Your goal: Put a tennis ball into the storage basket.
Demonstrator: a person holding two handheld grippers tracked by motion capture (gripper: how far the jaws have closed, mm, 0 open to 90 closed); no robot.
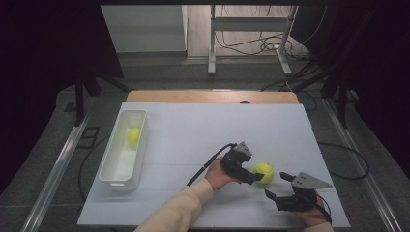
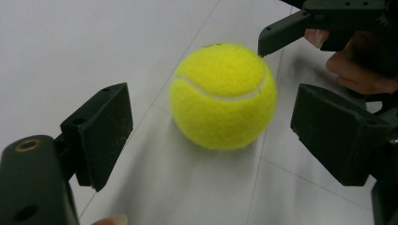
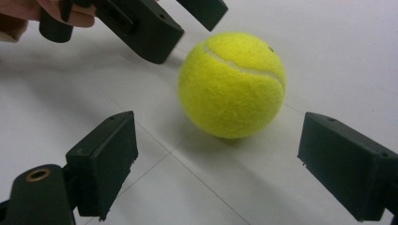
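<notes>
a tennis ball [image 1: 264,172] sits on the white table [image 1: 203,130], near my edge and well apart from the white bin [image 1: 123,145] at the left, which already holds another ball [image 1: 134,136]. my left gripper [image 1: 258,177] stands at it with jaws apart, pads clear of the felt; my right gripper [image 1: 276,184] waits just beside, jaws wide too, holding nothing. i judge the ball light, springy and fuzzy, so it should not slip but may roll away if nudged. best to take it across its widest middle, pads on opposite sides, squeezing gently.
</notes>
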